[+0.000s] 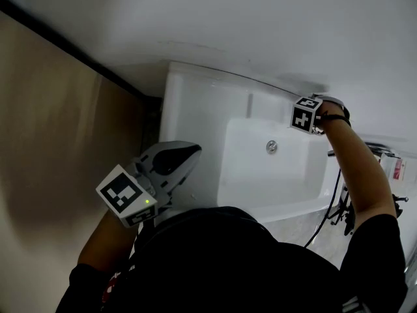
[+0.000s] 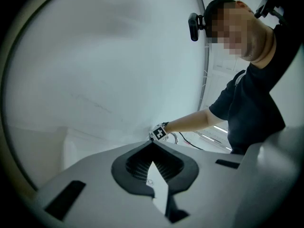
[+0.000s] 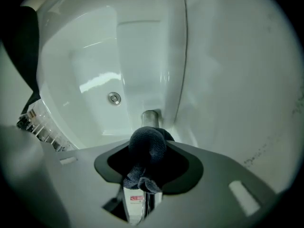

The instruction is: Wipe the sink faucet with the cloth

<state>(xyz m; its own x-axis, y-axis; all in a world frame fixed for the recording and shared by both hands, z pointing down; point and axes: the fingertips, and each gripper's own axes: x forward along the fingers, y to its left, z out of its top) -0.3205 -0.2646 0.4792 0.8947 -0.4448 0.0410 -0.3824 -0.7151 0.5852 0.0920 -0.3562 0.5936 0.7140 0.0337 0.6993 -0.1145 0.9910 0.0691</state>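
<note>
The right gripper (image 3: 148,140) clamps a bunched dark-blue cloth (image 3: 145,152) against the round chrome faucet (image 3: 150,118) over the white ceramic sink (image 3: 85,56) for wiping, while the left gripper (image 2: 153,147), closed and empty, hangs clear.

A plain white wall (image 1: 260,18) fills the far side. At the left stands a tan panel (image 1: 52,142), edged by a dark strip (image 1: 78,54) where it meets the white. At the near right, pale speckled floor (image 1: 296,230) shows. The light is dim and even.
</note>
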